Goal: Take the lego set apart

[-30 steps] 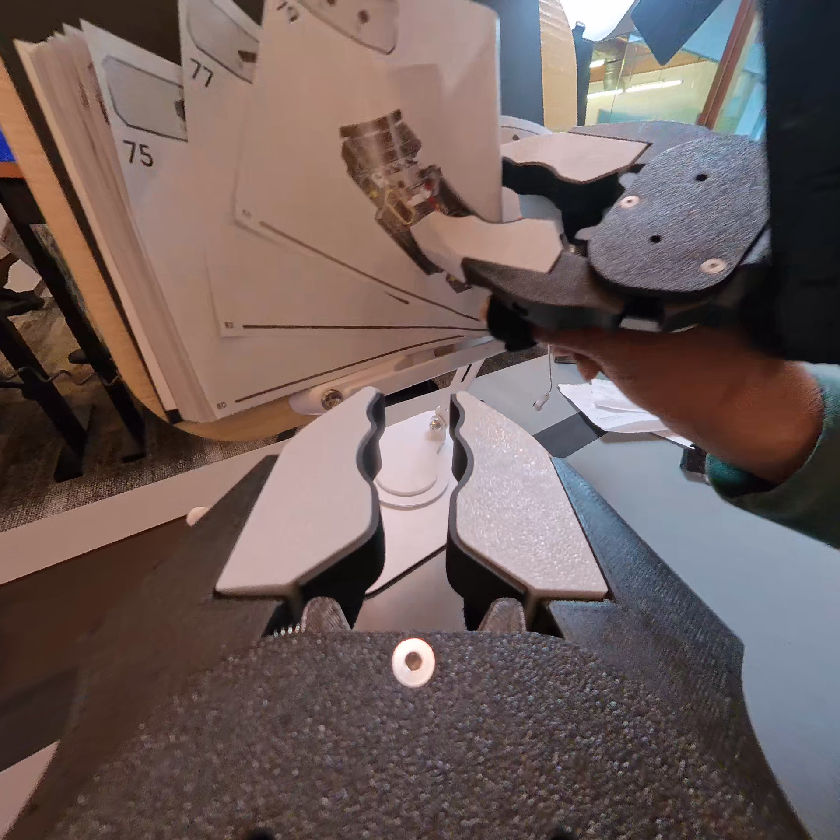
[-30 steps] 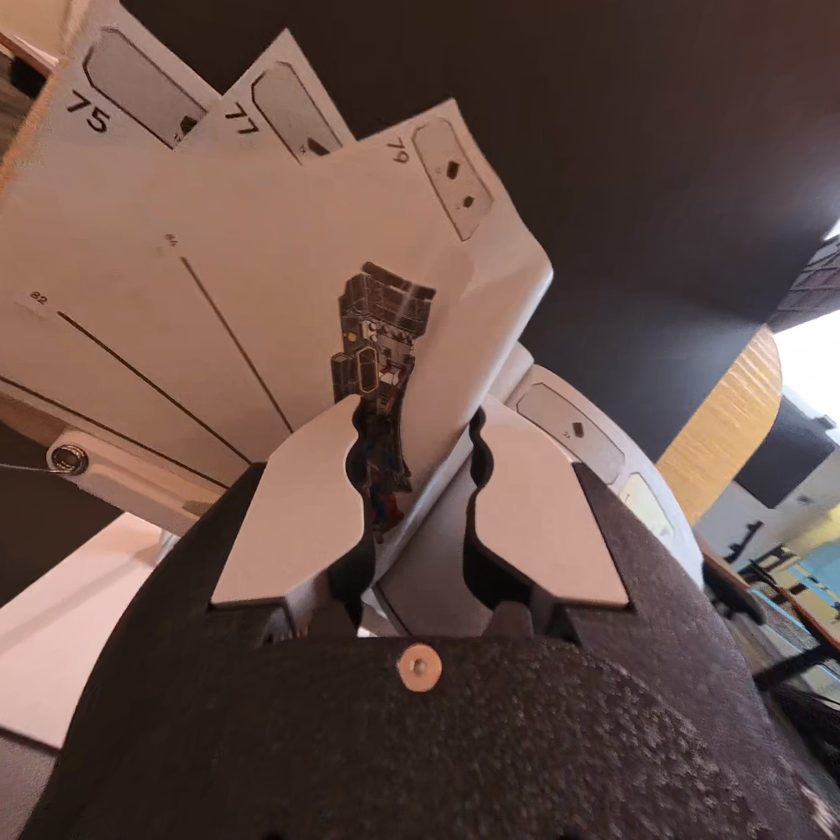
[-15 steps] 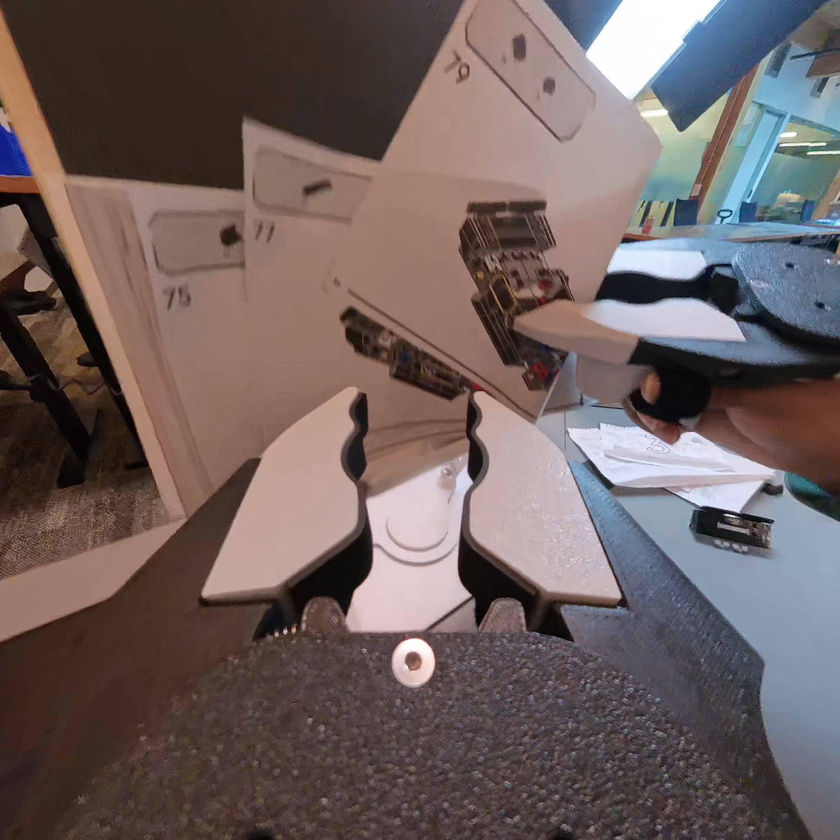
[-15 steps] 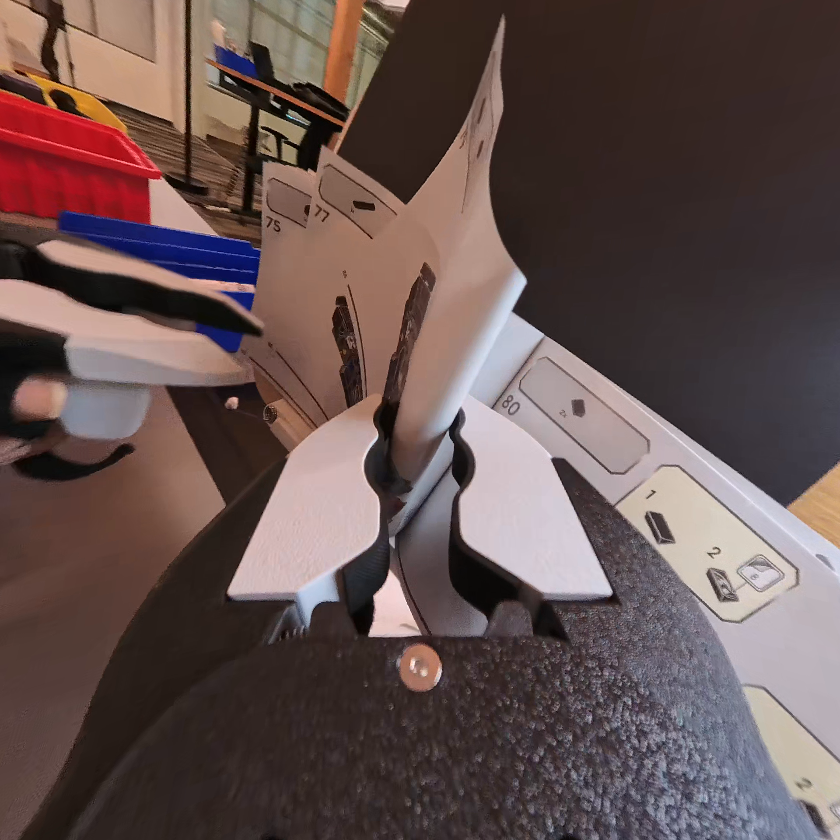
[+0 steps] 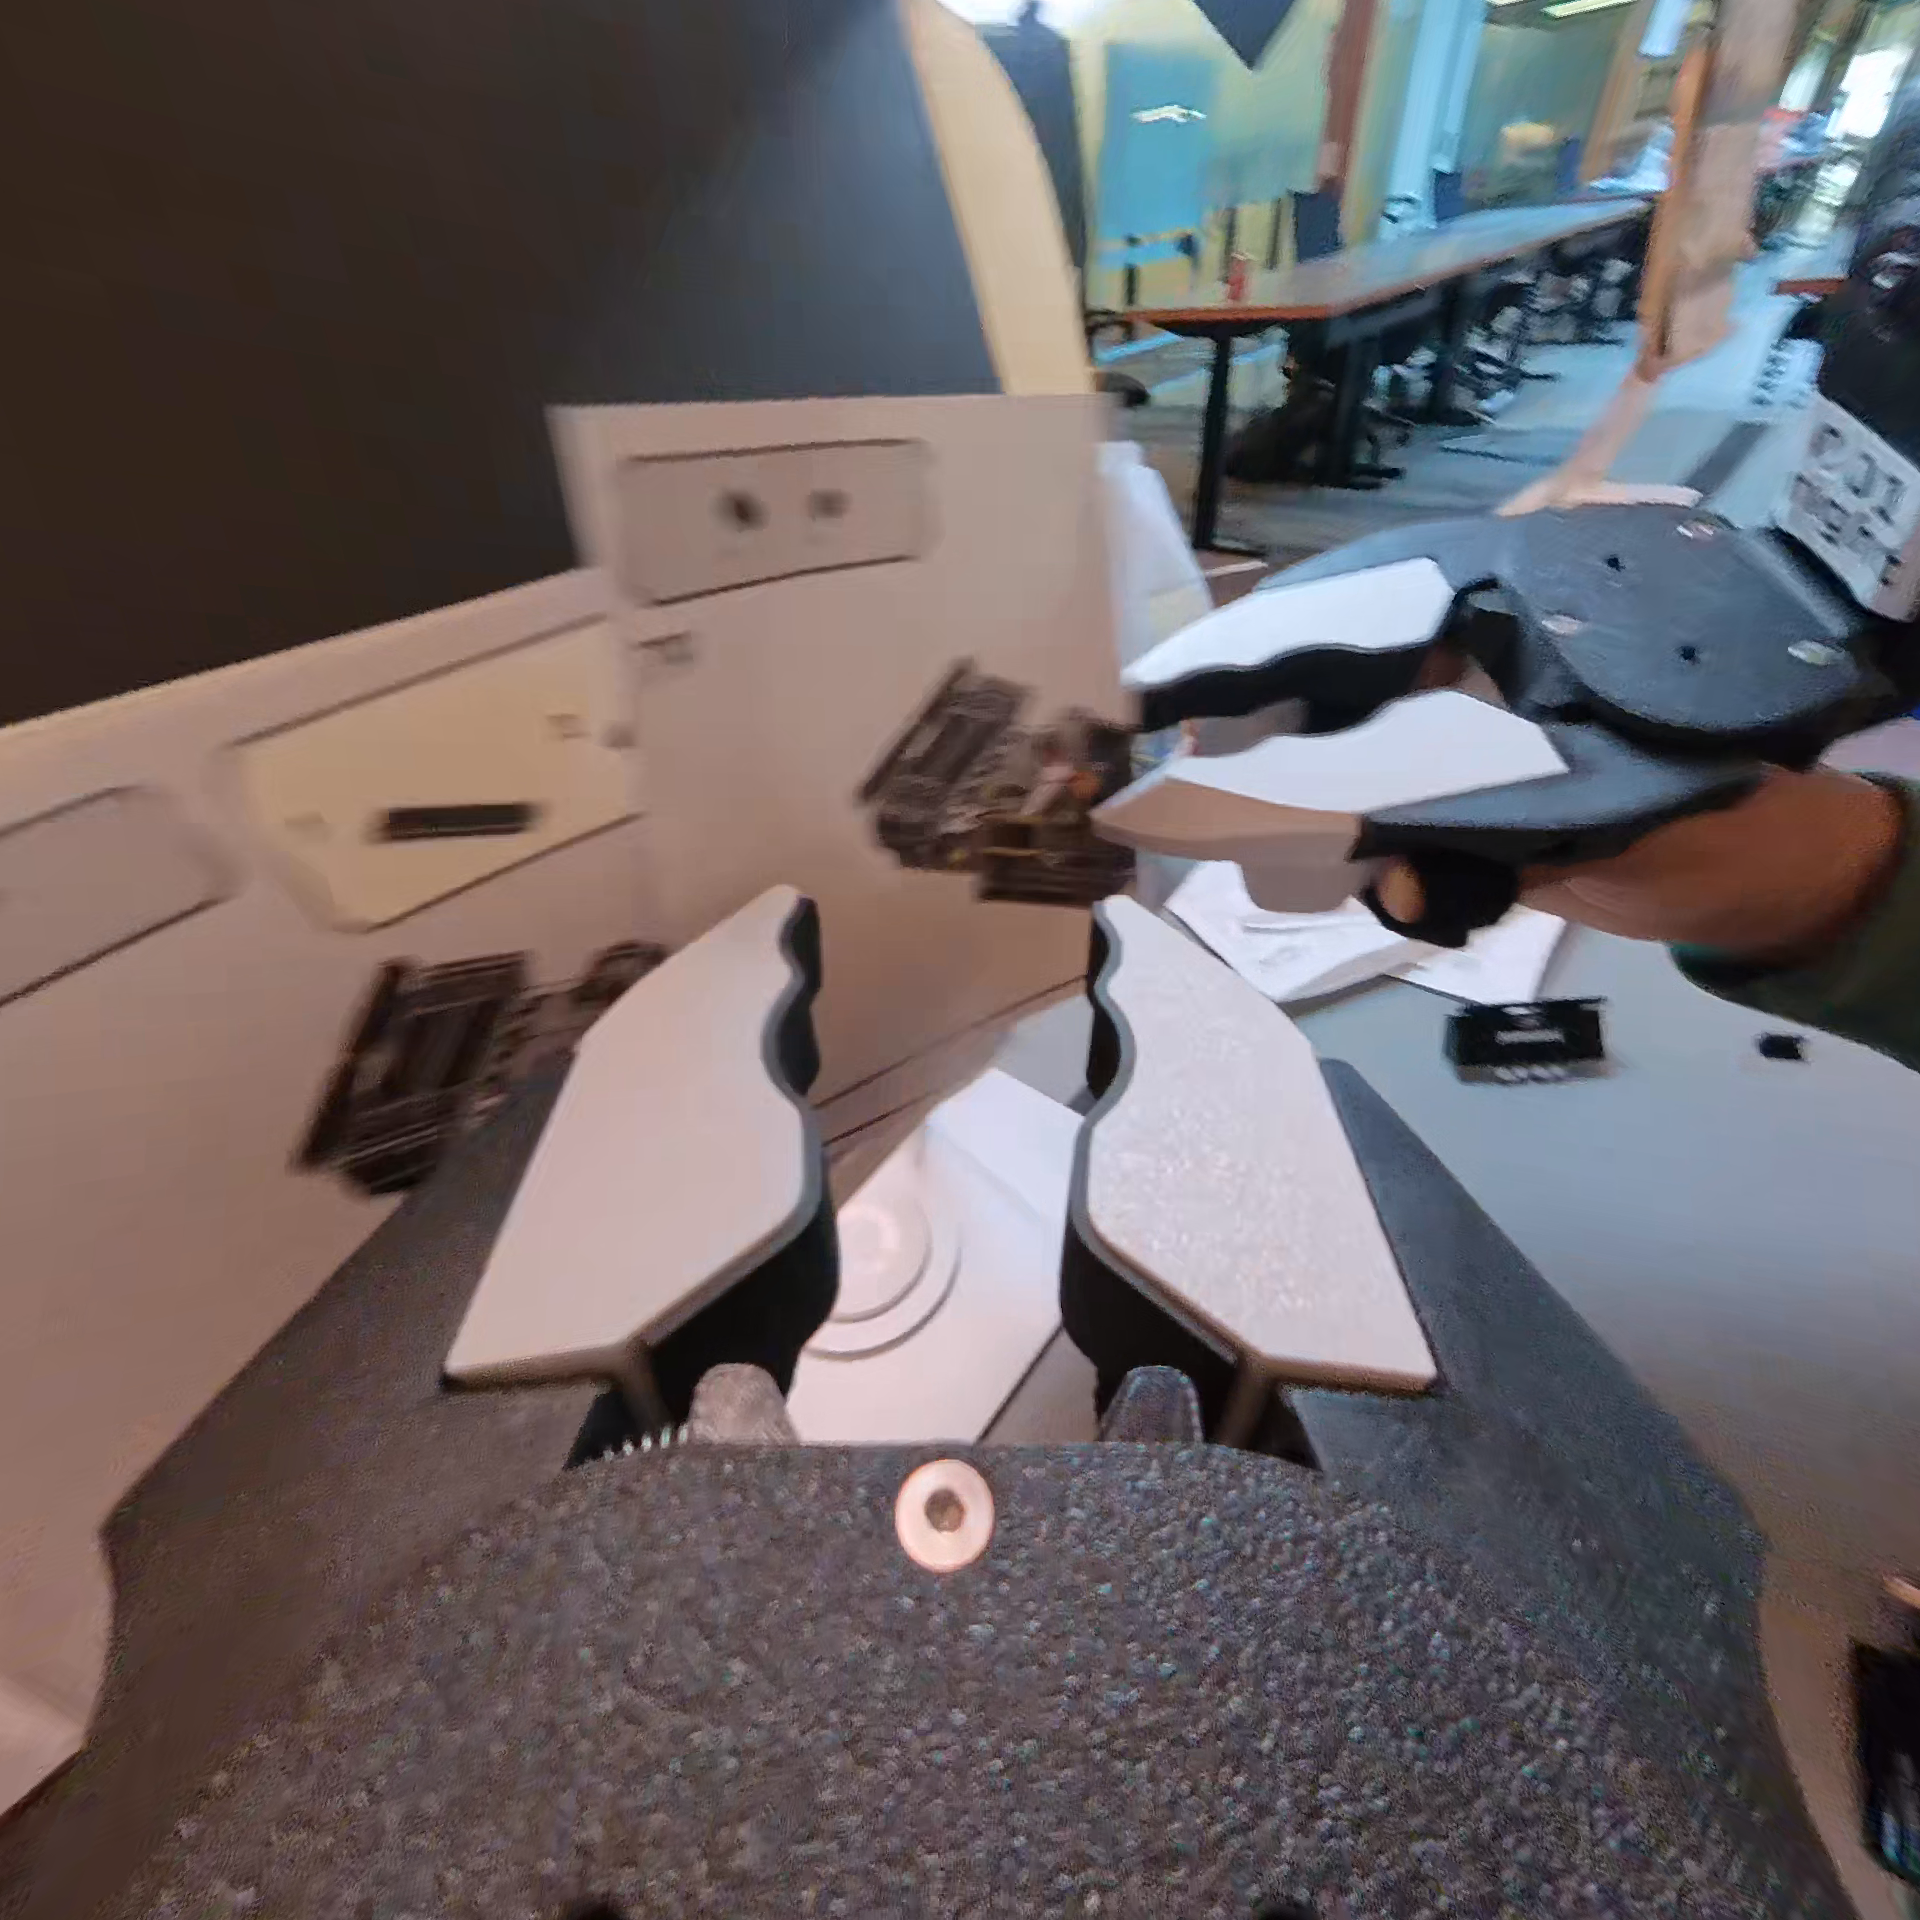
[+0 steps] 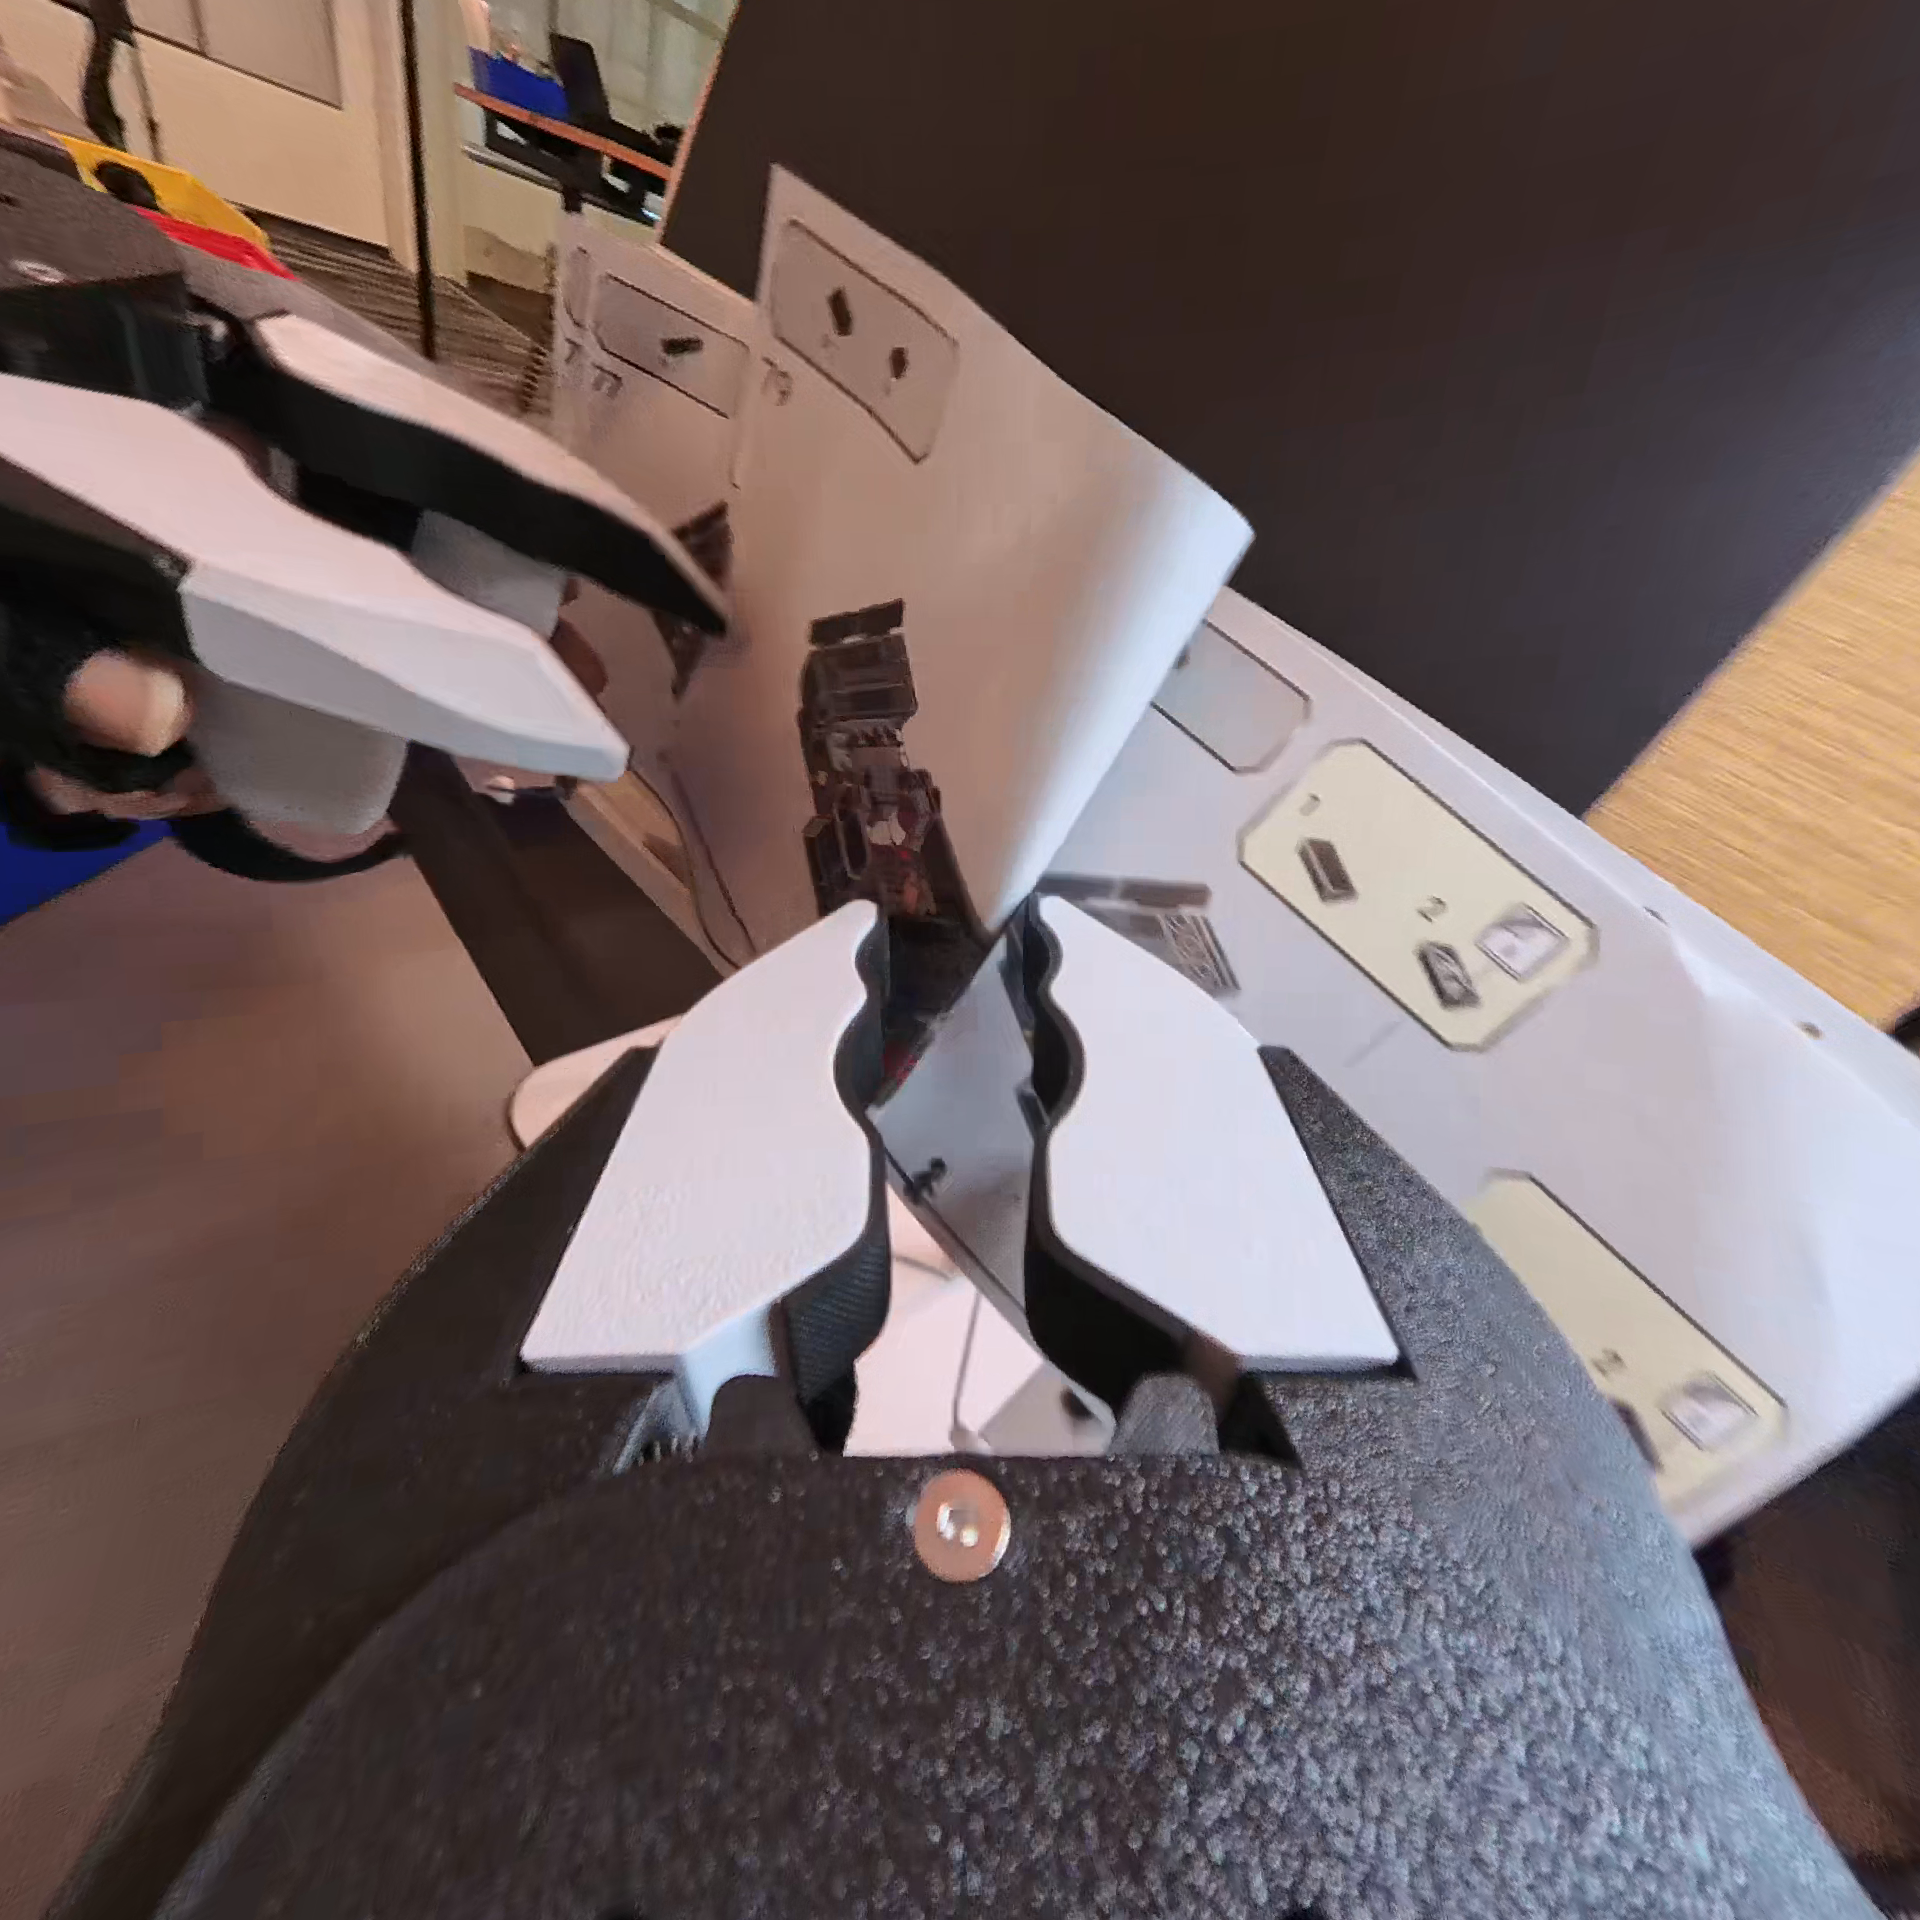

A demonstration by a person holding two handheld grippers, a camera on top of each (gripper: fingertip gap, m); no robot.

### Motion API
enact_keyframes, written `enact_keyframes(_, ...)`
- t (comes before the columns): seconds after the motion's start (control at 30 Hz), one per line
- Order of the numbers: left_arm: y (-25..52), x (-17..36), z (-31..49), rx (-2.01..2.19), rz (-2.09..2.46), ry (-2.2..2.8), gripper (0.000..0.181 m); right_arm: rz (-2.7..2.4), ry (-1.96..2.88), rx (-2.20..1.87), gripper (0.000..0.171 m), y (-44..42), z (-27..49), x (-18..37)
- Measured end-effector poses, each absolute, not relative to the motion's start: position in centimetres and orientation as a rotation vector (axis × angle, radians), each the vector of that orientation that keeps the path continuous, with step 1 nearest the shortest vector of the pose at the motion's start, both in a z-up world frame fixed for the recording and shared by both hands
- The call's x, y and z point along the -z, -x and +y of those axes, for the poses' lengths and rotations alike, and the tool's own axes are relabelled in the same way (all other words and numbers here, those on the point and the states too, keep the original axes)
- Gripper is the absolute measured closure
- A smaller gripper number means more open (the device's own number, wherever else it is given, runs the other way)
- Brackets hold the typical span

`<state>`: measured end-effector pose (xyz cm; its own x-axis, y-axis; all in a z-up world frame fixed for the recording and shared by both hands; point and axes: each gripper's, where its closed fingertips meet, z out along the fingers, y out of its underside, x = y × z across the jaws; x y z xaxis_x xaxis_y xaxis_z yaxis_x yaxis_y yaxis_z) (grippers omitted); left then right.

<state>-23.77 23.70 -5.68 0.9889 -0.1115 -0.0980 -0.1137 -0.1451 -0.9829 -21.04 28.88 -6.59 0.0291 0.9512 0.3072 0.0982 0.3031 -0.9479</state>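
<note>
A white instruction booklet (image 5: 416,790) stands open on a white stand (image 5: 935,1247); it also shows in the right wrist view (image 6: 1455,935). My right gripper (image 6: 951,914) is shut on the lower corner of one lifted page (image 6: 987,623), which stands out from the booklet. In the left wrist view the right gripper (image 5: 1117,758) sits at that page's (image 5: 831,644) right edge. My left gripper (image 5: 945,935) is open and empty in front of the stand, left of the page (image 6: 670,696). A black lego piece (image 5: 1527,1034) and a smaller one (image 5: 1779,1046) lie on the grey table.
Loose white papers (image 5: 1299,945) lie on the grey table (image 5: 1610,1247) under the right gripper. A dark panel (image 5: 416,260) stands behind the booklet. Another dark piece (image 5: 1886,1766) sits at the right edge. Desks and chairs fill the room behind. The gap from one gripper's tips to the other's is roughly 7 centimeters. My right tips are roughly 30 centimeters from the black lego piece (image 5: 1527,1034).
The right gripper closed on the page and has swung it over to the right. The left gripper opened wider and shifted in front of the stand.
</note>
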Motion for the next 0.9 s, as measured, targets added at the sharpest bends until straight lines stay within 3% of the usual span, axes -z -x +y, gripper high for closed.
enact_keyframes(0.2,17.2,6.9,25.4,0.021,0.359,1.747,0.144,-1.228,1.148,-0.78,0.148,16.9,32.6,5.2)
enact_keyframes(0.43,12.6,6.0,23.1,0.09,0.446,1.663,0.149,-1.31,0.967,-0.872,0.142,16.3,26.7,-0.6)
enact_keyframes(0.7,16.7,7.3,18.6,-0.067,0.277,1.707,0.151,-1.399,1.227,-0.695,0.092,25.5,24.0,3.6)
enact_keyframes(0.77,18.7,7.6,17.4,-0.084,0.197,1.717,0.151,-1.303,1.239,-0.455,0.1,26.2,26.1,4.9)
enact_keyframes(0.83,21.0,7.7,16.4,-0.093,0.112,1.723,0.149,-1.259,1.189,-0.333,0.126,26.1,27.3,5.5)
enact_keyframes(0.9,23.6,7.4,15.5,-0.131,0.029,1.717,0.144,-1.243,1.17,-0.368,0.132,25.5,27.8,5.5)
